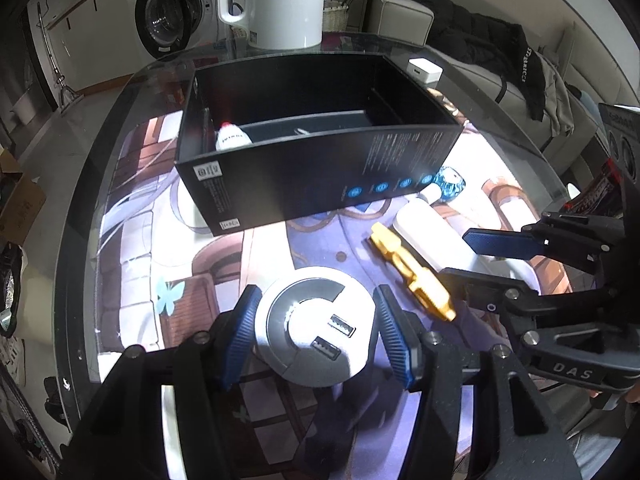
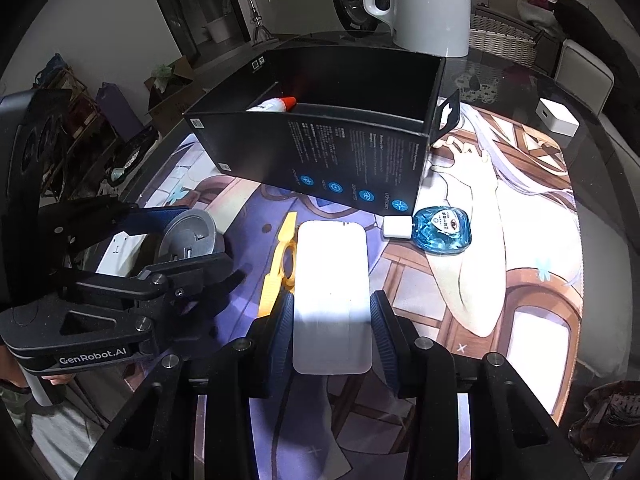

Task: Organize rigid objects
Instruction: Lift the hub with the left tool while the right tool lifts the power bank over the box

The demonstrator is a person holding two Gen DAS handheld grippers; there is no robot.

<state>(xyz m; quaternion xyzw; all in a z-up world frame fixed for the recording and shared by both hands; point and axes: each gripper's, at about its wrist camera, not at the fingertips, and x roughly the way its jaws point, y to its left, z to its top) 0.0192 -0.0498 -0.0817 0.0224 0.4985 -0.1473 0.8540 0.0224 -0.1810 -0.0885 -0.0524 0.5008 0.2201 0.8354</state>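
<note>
My left gripper is shut on a round silver USB charger, just above the printed mat; it also shows in the right wrist view. My right gripper is closed around a white rectangular power bank lying on the mat; it shows in the left wrist view too. An open black box stands behind, with a white glue bottle with a red cap inside. A yellow plastic tool lies beside the power bank.
A blue correction-tape dispenser lies by the box's right corner. A white kettle stands behind the box. A small white adapter sits at the far right of the glass table.
</note>
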